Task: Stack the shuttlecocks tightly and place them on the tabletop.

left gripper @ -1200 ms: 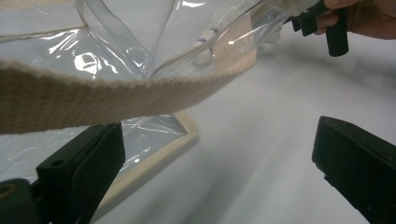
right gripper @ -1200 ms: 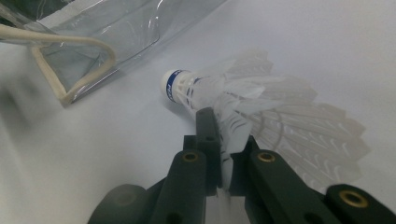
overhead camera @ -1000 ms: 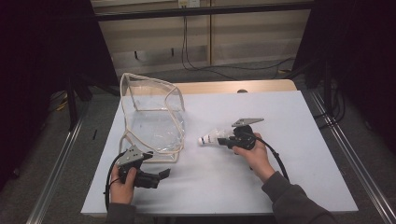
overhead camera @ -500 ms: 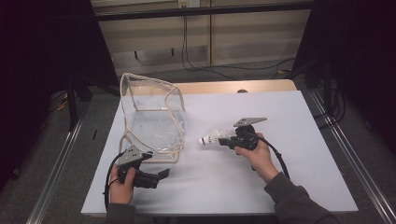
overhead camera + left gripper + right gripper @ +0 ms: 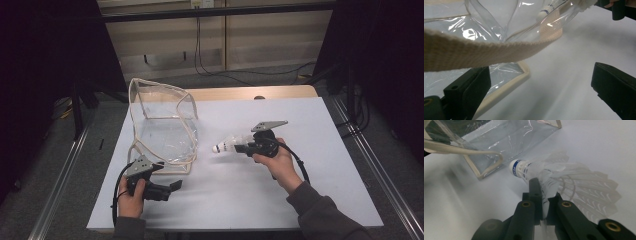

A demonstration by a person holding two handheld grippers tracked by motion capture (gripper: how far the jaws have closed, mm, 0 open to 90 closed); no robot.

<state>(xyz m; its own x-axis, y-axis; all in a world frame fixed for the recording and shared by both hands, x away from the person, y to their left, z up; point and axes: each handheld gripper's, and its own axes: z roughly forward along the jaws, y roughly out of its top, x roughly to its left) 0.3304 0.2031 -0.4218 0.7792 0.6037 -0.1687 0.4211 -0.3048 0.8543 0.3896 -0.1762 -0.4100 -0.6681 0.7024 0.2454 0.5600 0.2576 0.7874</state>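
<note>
A white shuttlecock with a blue-banded cork hangs just above the white table, cork toward the bag. My right gripper is shut on its feathers, the jaws pinching them in the right gripper view. A clear plastic bag with beige trim stands to its left, mouth facing the shuttlecock. My left gripper rests open near the bag's front corner. In the left gripper view its jaws stand wide apart, with the bag's beige strap crossing above them, untouched.
A wooden tabletop strip shows behind the white sheet. Metal rails run along both sides, and cables hang at the dark back wall. Bare white surface lies in front of and to the right of the right hand.
My right gripper has lifted a little with the shuttlecock in it. The left gripper and the bag have stayed put.
</note>
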